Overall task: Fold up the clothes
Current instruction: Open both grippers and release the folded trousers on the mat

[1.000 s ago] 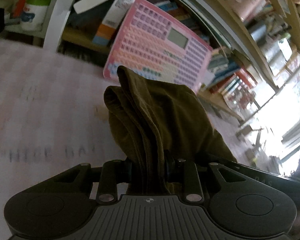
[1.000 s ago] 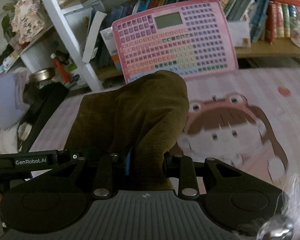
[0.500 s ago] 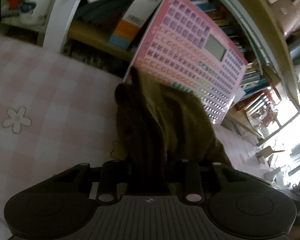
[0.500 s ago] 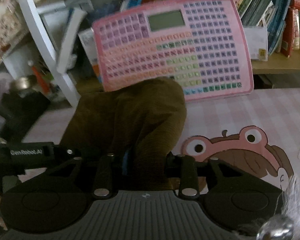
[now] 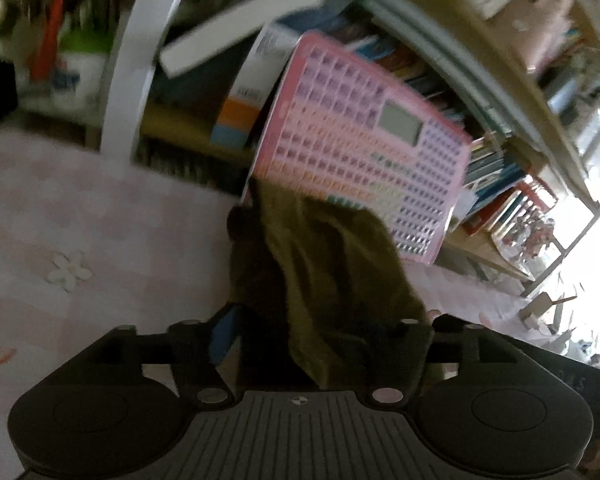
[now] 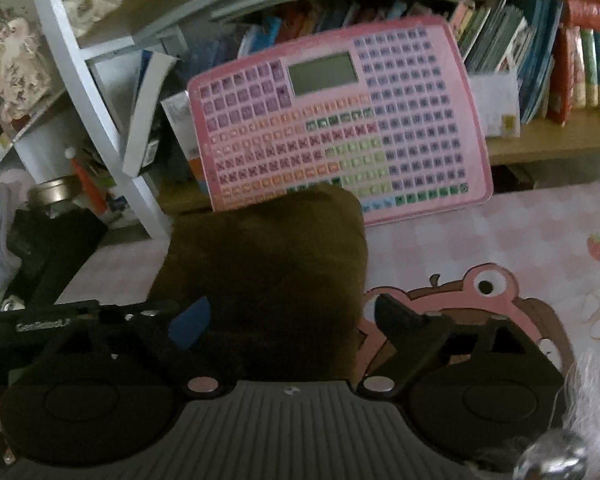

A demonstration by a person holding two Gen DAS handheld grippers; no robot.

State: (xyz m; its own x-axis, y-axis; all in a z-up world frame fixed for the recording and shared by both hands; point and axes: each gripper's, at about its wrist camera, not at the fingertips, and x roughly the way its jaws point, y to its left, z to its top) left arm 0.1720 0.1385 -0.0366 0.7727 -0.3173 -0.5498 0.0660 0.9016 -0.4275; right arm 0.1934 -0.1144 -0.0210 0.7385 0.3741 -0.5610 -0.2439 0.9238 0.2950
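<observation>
An olive-brown garment (image 5: 332,264) lies bunched on the pink checked sheet (image 5: 60,216), its far end near a pink keyboard toy. My left gripper (image 5: 320,324) stands open, its fingers spread wide on either side of the cloth, which still drapes between them. In the right wrist view the same garment (image 6: 268,272) is a dark folded mass. My right gripper (image 6: 292,316) is open too, with the cloth lying between its parted fingers. The left gripper's body (image 6: 40,324) shows at the left edge there.
A pink keyboard toy (image 6: 340,120) leans against a bookshelf (image 6: 540,64) full of books behind the bed. A white shelf post (image 5: 128,64) stands at the left. The sheet carries a pink cartoon frog print (image 6: 480,300). Cluttered bottles and jars (image 6: 56,192) sit left of the post.
Both grippers were shut on the garment in the earlier frames; now both have opened and let go of it. The garment has moved toward the keyboard toy and settled on the sheet.
</observation>
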